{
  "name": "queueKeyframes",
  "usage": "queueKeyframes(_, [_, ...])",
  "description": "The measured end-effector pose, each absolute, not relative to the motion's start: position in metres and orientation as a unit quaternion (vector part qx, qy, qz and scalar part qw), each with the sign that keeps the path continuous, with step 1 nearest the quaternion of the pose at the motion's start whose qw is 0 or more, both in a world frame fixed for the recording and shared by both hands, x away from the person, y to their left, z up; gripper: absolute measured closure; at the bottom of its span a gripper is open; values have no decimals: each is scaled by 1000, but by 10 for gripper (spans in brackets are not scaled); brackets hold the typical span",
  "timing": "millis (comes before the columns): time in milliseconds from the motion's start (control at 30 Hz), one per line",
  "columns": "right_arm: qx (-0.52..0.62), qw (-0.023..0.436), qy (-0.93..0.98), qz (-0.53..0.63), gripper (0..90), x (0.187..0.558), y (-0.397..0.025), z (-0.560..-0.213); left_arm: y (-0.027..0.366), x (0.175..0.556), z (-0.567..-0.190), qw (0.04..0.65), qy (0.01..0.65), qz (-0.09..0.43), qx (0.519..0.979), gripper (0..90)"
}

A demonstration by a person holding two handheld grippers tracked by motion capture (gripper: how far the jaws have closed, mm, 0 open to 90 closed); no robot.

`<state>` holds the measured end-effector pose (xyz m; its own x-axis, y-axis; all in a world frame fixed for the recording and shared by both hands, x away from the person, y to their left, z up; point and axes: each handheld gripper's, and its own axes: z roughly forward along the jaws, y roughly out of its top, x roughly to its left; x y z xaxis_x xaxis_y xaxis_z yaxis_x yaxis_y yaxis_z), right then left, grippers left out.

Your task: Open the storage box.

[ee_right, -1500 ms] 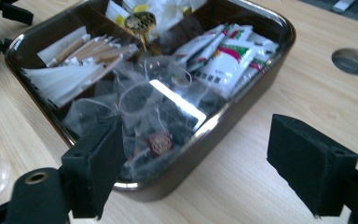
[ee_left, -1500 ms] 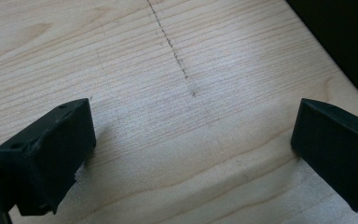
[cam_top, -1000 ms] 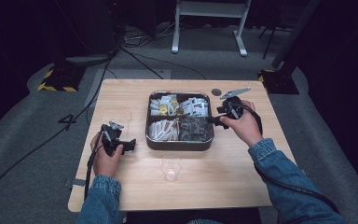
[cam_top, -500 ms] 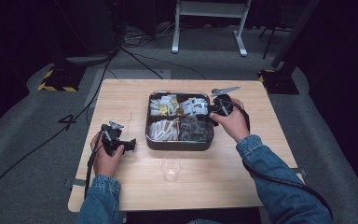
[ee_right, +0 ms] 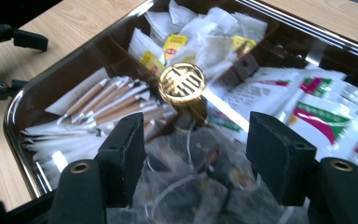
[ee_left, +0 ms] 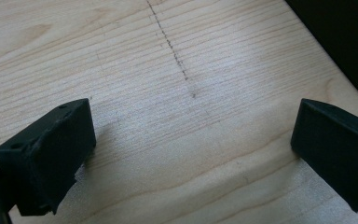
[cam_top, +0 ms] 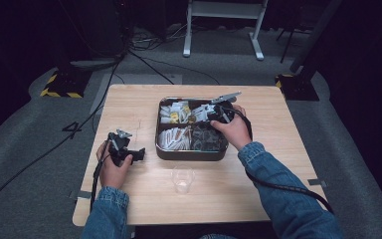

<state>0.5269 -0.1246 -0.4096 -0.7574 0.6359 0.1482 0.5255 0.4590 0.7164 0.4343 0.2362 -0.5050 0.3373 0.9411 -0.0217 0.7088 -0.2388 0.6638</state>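
Observation:
A metal tin (cam_top: pixel 159 144) with four compartments sits mid-table, filled with tea bags and sachets. A gold knob (ee_right: pixel 182 83) marks its centre (cam_top: pixel 191 121). My right gripper (cam_top: pixel 210 114) hovers over the tin's right half, open; in the right gripper view (ee_right: pixel 193 158) its jaws stand apart above dark, clear-wrapped tea bags (ee_right: pixel 191 186), holding nothing. White-and-pink sachets (ee_right: pixel 317 102) lie to their right, stick packets (ee_right: pixel 116 105) to the left. My left gripper (cam_top: pixel 138 153) rests on the table left of the tin, open; in the left gripper view (ee_left: pixel 191 149) bare wood lies between its jaws.
A clear plastic cup (cam_top: pixel 183 179) stands on the table (cam_top: pixel 129 107) in front of the tin. Cables trail from both grippers off the near edge. Beyond the table are a grey floor, a white stand (cam_top: pixel 224 20) and hazard-striped feet (cam_top: pixel 59 92).
My right gripper moved from the table right of the tin leftward and over its right compartments. The left gripper stayed put.

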Motion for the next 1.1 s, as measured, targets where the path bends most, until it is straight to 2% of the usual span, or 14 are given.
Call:
queueKeyframes(433, [329,76,857,389,382,538,-100,-421,236,434,-505,296,541,196,762,2])
queueKeyframes(467, [321,79,861,386,467,540,-95,-423,236,434,-505,296,541,196,762,2])
queueKeyframes(500, [314,79,864,386,512,540,-94,-423,236,434,-505,296,541,196,762,1])
queueKeyframes(600, [304,96,871,374,509,540,-89,-424,236,434,-505,297,542,196,762,1])
queueKeyframes(733, [311,95,870,371,499,542,-84,-426,236,434,-505,297,542,196,762,1])
queueKeyframes(900, [312,123,878,341,581,542,-75,-431,236,434,-505,296,541,196,762,1])
queueKeyframes(1100, [316,124,873,351,583,541,-76,-433,236,434,-505,297,542,196,762,1])
